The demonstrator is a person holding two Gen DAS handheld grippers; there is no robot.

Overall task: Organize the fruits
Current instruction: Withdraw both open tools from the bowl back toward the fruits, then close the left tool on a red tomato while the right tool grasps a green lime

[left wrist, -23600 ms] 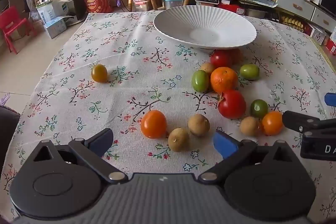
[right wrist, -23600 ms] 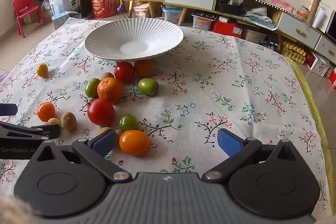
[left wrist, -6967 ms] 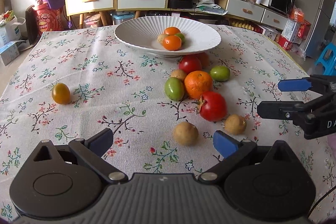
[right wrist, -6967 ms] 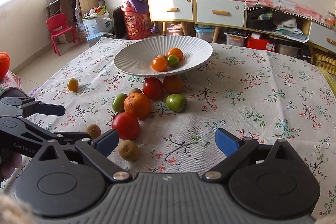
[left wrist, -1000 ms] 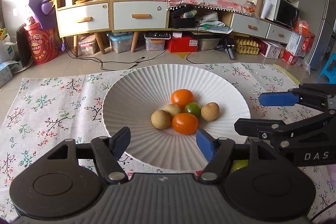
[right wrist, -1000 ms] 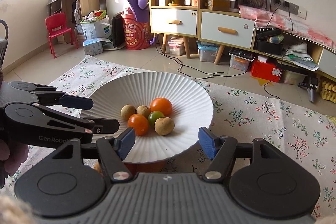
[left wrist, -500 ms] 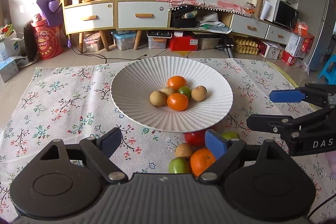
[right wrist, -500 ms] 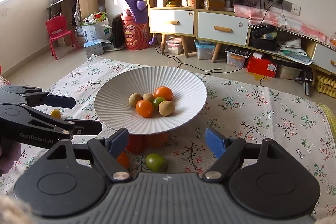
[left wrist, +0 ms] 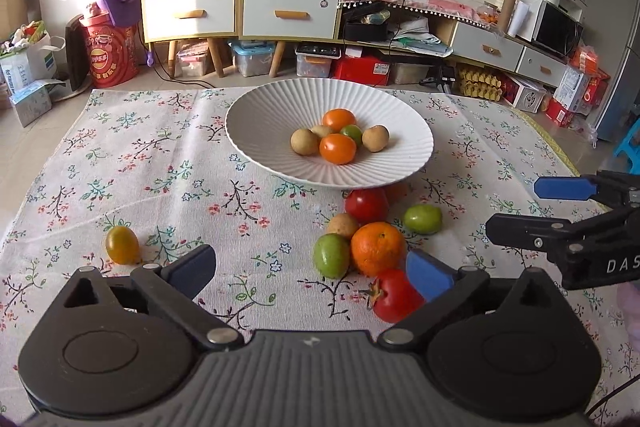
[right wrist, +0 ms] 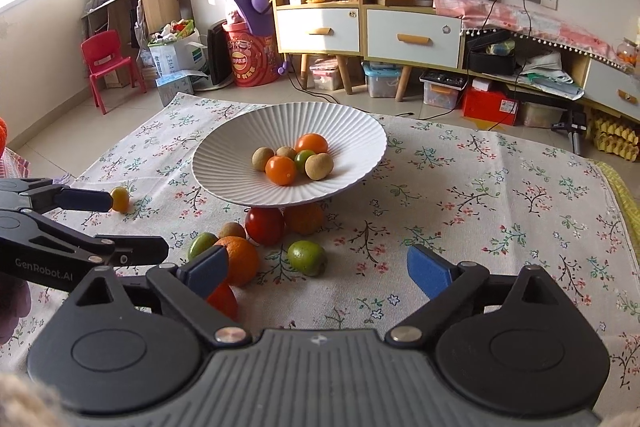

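Bowl (left wrist: 256, 131) holds 6 fruits; my left tool (left wrist: 312, 269) and right tool (right wrist: 318, 273) hover spread and empty above the orange (left wrist: 378, 247) on the worktop (left wrist: 160, 163).

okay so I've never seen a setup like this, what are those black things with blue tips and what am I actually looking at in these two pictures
They are two hand-held grippers, each with a camera looking out along its blue-padded fingers. One picture is from the left gripper, one from the right gripper; each view also catches the other gripper at its edge. Both are open and hold nothing. On the flowered tablecloth stands a white ribbed bowl with six small fruits. More fruit lies loose in front of it, including an orange and, off alone, a yellow tomato.
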